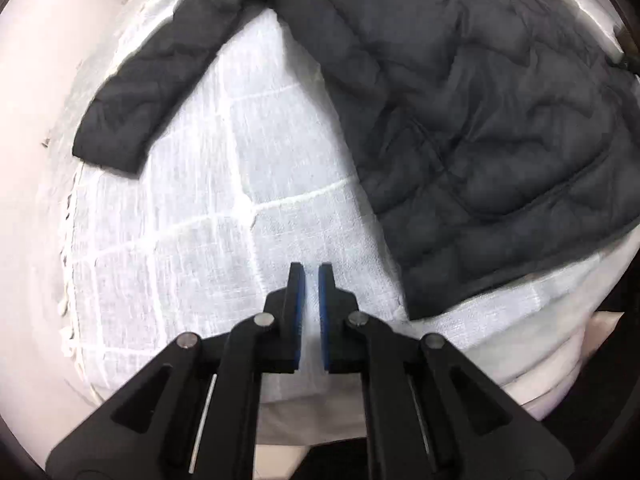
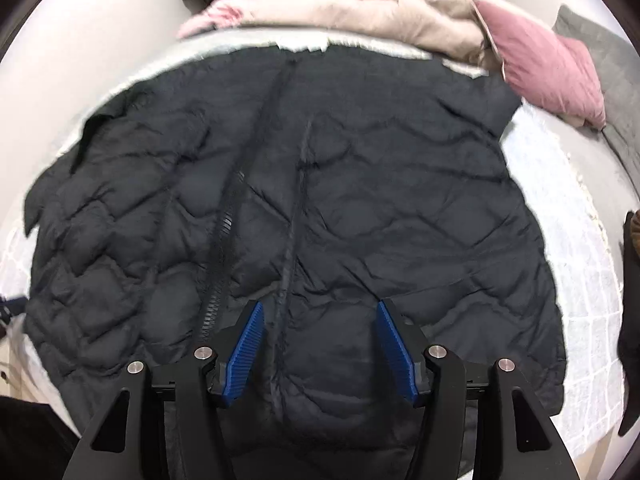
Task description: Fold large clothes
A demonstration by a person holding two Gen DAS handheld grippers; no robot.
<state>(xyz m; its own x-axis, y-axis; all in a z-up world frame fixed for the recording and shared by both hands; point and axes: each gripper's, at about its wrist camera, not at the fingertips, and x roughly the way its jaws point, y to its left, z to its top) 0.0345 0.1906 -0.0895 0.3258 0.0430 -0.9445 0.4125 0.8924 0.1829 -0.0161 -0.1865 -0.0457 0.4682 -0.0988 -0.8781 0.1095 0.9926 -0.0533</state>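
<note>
Nearest you in the left wrist view, your left gripper (image 1: 311, 270) points steeply down with its blue-padded jaws drawn almost together, only a thin slit between them and nothing caught there; below the tips lies bare white checked bedspread (image 1: 168, 248). From there the black quilted jacket (image 1: 480, 128) fills the frame from about three o'clock up to twelve, its hem corner ending just to the right of the tips, close but apart from them. One sleeve (image 1: 132, 108) reaches out to ten o'clock, its cuff lying flat near the bed's fringed edge, with pale floor (image 1: 36, 80) beyond. Only this view shows you that sleeve laid out on its own. In the right wrist view, your right gripper (image 2: 320, 312) stands with its jaws well apart, the ribbed blue pads (image 2: 248, 344) splayed and gripping nothing; whether the tips touch the fabric you cannot tell. Directly under and ahead of them the jacket (image 2: 360, 200) spreads front side up across most of the frame, and this view alone shows you the zipper track (image 2: 228, 232) running from six o'clock up toward twelve. Farther off, at twelve to one o'clock, a beige blanket (image 2: 360, 4) is heaped along the bed's far edge, with a pink pillow (image 2: 548, 64) at two o'clock.
</note>
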